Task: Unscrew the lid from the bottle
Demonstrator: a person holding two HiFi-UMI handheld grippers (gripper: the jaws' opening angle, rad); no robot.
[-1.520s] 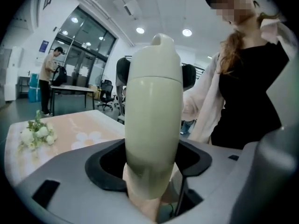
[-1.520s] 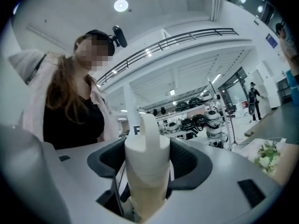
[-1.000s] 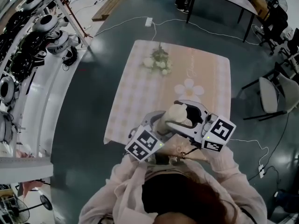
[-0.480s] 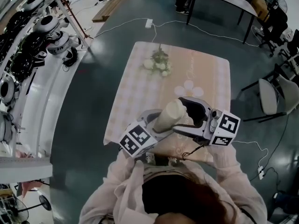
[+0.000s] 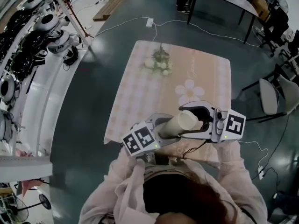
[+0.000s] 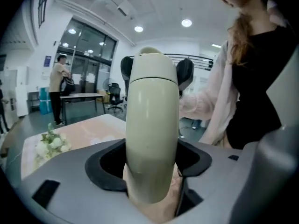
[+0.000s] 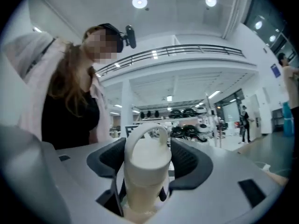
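I hold a cream bottle (image 5: 180, 124) in the air over the near edge of the table (image 5: 140, 92), tilted with its top toward the right. My left gripper (image 5: 161, 127) is shut on the bottle body (image 6: 152, 139), which fills the gap between its pads. My right gripper (image 5: 198, 120) sits around the lid (image 7: 145, 160), a cream cap with a loop handle. Its jaws are closing, and the dark pads (image 7: 189, 164) touch the lid's sides.
A pink checked cloth covers the table, and a small bouquet (image 5: 158, 62) lies at its far end. A grey chair (image 5: 275, 94) stands to the right. Shelves of helmets (image 5: 28, 45) line the left. A white cable (image 5: 187, 24) runs across the floor beyond the table.
The bottle's top has swung from nearly upright over to the right. The right gripper has shifted right with it, and the left marker cube has turned and moved a little.
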